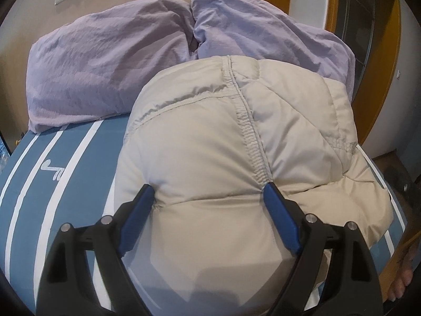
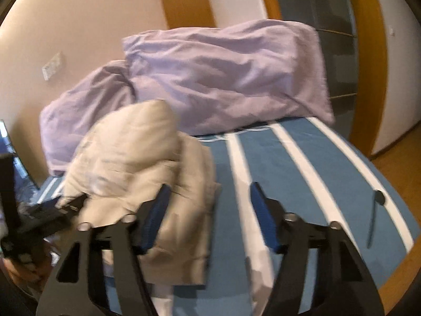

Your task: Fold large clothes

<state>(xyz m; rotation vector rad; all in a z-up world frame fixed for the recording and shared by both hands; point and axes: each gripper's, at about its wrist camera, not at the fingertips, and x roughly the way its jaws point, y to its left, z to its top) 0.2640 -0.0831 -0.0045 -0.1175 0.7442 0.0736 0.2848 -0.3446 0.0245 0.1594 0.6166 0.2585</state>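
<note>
A beige padded jacket [image 1: 210,142] lies bunched in a thick mound on the blue bed with white stripes [image 1: 39,173]. My left gripper [image 1: 209,192] is open, its blue fingers [image 1: 279,210] pressed against the jacket's near bulge on both sides. In the right wrist view the jacket [image 2: 136,163] sits at the left of the bed [image 2: 302,163], blurred. My right gripper [image 2: 210,194] is open and empty above the bed beside the jacket's right edge; its left finger [image 2: 158,210] overlaps the fabric. The left gripper [image 2: 52,210] shows at the jacket's left side.
Two lilac pillows [image 1: 105,65] [image 1: 263,34] lean against the wall at the head of the bed. A dark thin object [image 2: 376,210] lies on the bed at right. Wooden door frames [image 2: 373,52] and wooden floor [image 2: 394,163] lie beyond the bed's right edge.
</note>
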